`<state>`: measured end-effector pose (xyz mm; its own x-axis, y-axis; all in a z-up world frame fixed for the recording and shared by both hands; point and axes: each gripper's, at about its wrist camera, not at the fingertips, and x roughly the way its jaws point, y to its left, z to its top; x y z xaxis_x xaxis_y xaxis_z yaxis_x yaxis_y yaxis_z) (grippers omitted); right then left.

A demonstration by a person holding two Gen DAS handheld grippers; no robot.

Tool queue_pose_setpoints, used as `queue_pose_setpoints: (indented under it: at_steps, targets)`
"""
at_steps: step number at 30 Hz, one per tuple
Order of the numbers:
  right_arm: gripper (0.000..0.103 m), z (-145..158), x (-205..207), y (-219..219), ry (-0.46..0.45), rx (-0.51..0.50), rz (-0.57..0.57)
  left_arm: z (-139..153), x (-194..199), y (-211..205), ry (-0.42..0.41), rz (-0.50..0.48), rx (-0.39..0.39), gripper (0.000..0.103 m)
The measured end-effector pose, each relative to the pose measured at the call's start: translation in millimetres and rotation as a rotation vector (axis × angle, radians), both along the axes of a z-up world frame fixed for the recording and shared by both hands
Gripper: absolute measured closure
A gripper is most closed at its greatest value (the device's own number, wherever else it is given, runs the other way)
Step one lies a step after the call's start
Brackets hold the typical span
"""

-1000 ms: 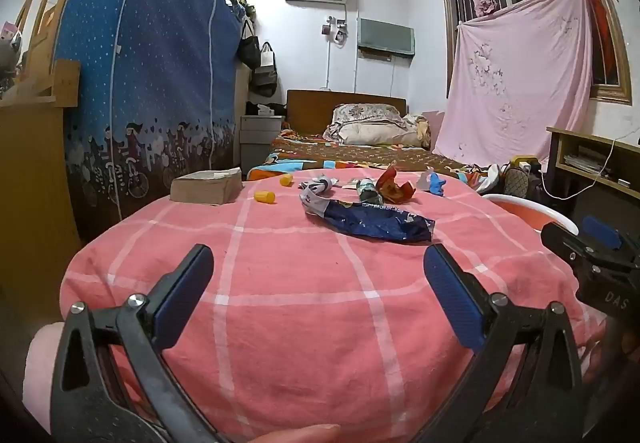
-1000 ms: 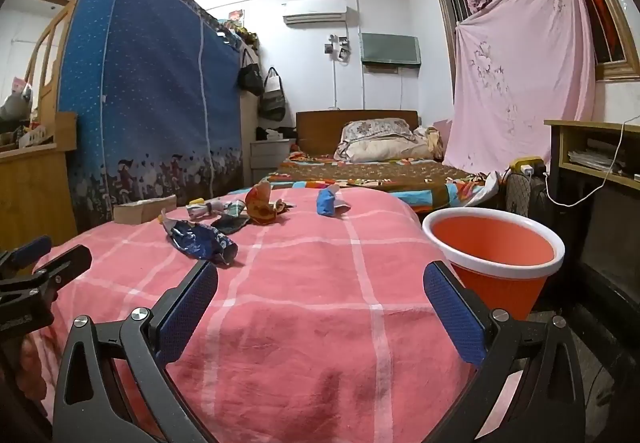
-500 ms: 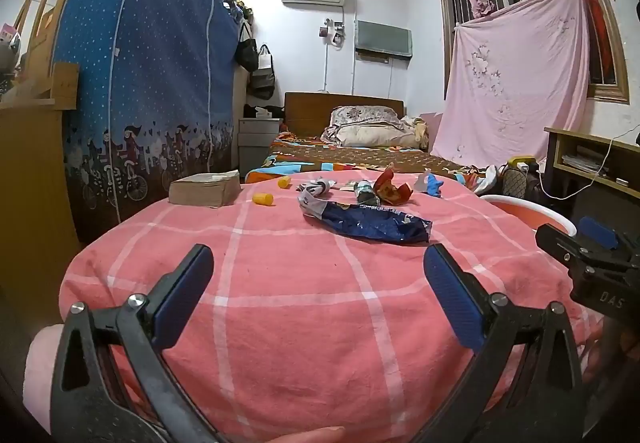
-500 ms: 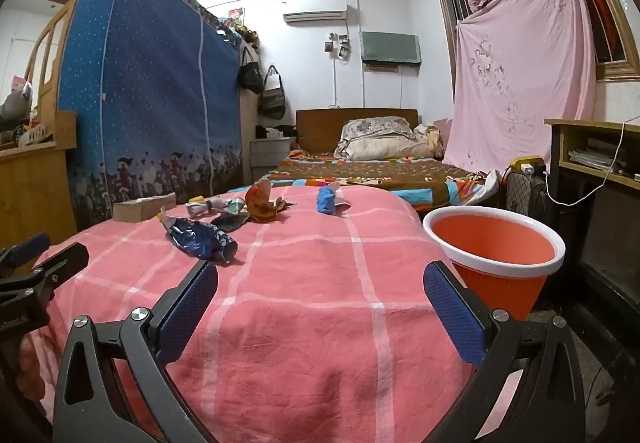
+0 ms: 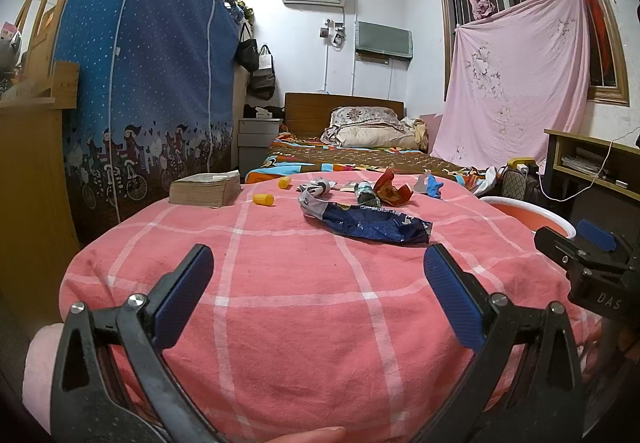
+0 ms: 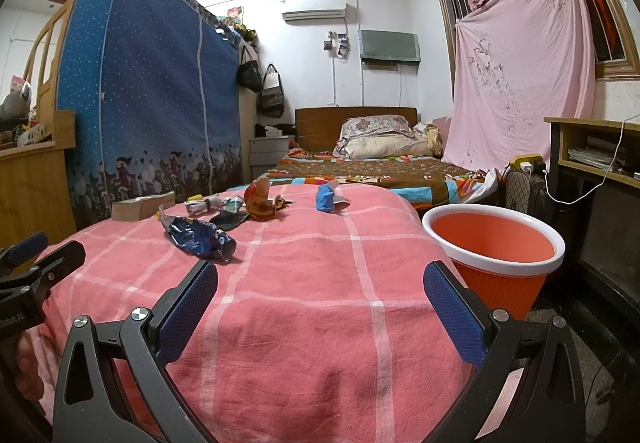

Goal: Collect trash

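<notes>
Left wrist view shows your left tongs [image 5: 318,291] spread wide and empty over the near edge of the pink checked cloth-covered tabletop [image 5: 288,307]; a crumpled dark blue foil wrapper [image 5: 374,226] lies mid-tabletop. Your right tongs [image 6: 320,307] gape wide too, with the orange white-rimmed plastic bin [image 6: 496,259] beside the tabletop's right edge.

White-walled bedroom [image 5: 304,55], wooden bed [image 5: 344,109]

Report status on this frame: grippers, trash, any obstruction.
Left gripper and right gripper open, empty, short of the trash. Blue wrapper nearest on the pink cloth; orange bin at right. Path clear.
</notes>
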<state>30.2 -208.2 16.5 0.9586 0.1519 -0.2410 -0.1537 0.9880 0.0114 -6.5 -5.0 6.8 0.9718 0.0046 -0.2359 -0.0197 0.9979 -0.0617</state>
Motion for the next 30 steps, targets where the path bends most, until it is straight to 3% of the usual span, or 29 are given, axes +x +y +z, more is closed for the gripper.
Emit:
queue_pose_setpoints:
  at_steps: [30]
  targets:
    - [0.0,-4.5,2.0,0.2,0.0,0.004,0.0,-1.5,0.1,1.4,-0.001,-0.001,-0.003,0.014]
